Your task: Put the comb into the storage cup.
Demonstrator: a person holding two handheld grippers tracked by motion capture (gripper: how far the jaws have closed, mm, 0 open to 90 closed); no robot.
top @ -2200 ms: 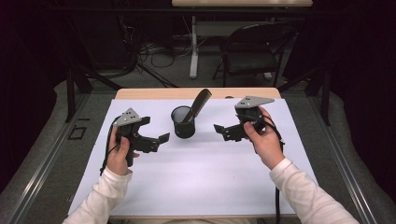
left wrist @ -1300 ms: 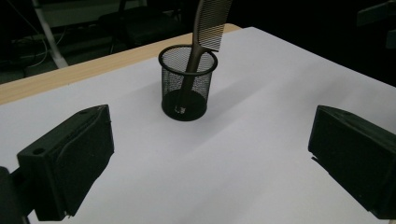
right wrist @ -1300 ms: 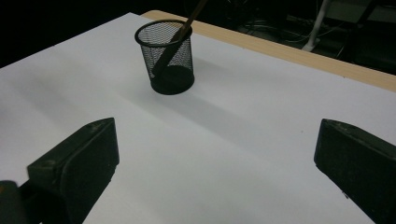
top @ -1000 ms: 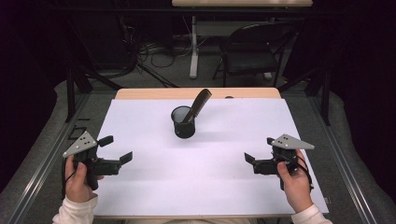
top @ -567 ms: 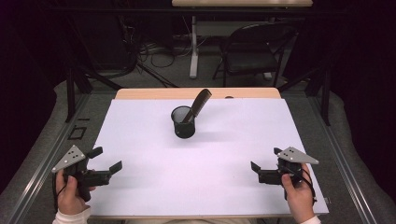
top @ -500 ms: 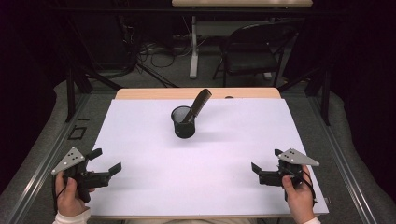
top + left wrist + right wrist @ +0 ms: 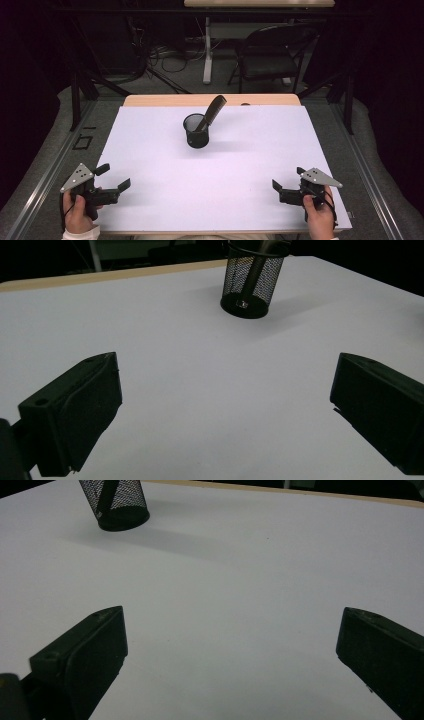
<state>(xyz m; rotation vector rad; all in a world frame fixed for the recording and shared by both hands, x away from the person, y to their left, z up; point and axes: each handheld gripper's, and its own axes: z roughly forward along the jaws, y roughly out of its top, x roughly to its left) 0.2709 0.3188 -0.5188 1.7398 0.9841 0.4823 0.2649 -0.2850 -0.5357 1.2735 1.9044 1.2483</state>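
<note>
Both tongs idle at the near edge, cup and comb far up the counter

At lower left of the high view the left tongs (image 7: pixel 114 178) gape apart and empty; at lower right the right tongs (image 7: pixel 286 187) likewise. Up the white counter (image 7: pixel 250 150), centre frame and roughly midway between them, stands the mesh cup (image 7: pixel 196 131), well apart from both, its comb (image 7: pixel 211 112) leaning toward upper right.
</note>
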